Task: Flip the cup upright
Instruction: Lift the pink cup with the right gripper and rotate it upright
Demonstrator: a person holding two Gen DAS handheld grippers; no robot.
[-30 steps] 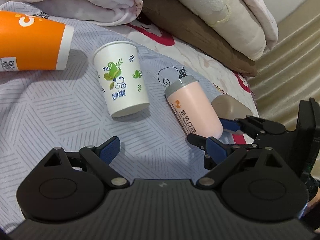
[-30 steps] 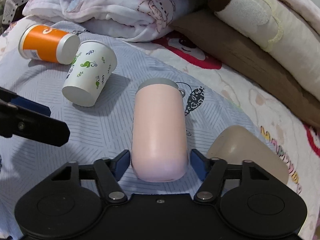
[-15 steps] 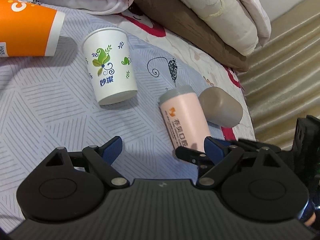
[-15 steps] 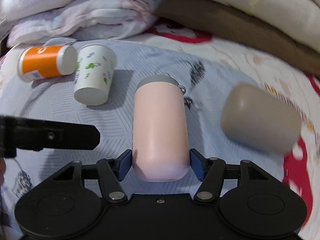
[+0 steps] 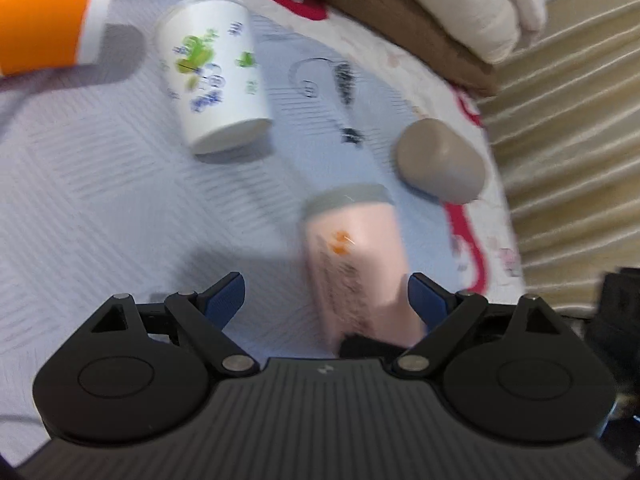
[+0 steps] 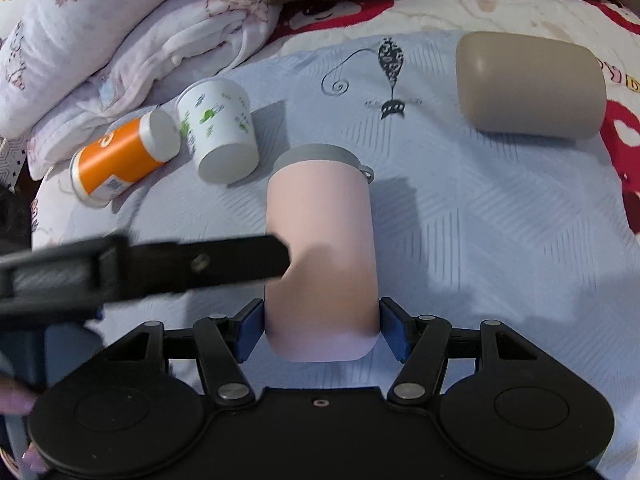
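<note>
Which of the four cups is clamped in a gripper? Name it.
The pink cup with the grey lid. The right gripper pinches its base; the orange cup, white floral cup and taupe cup lie untouched on the bedspread.

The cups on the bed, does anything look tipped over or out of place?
Yes. The orange cup, the white leaf-print cup and the beige cup all lie on their sides on the bedspread. The pink cup is clamped in the right gripper. Nothing looks spilled.
</note>
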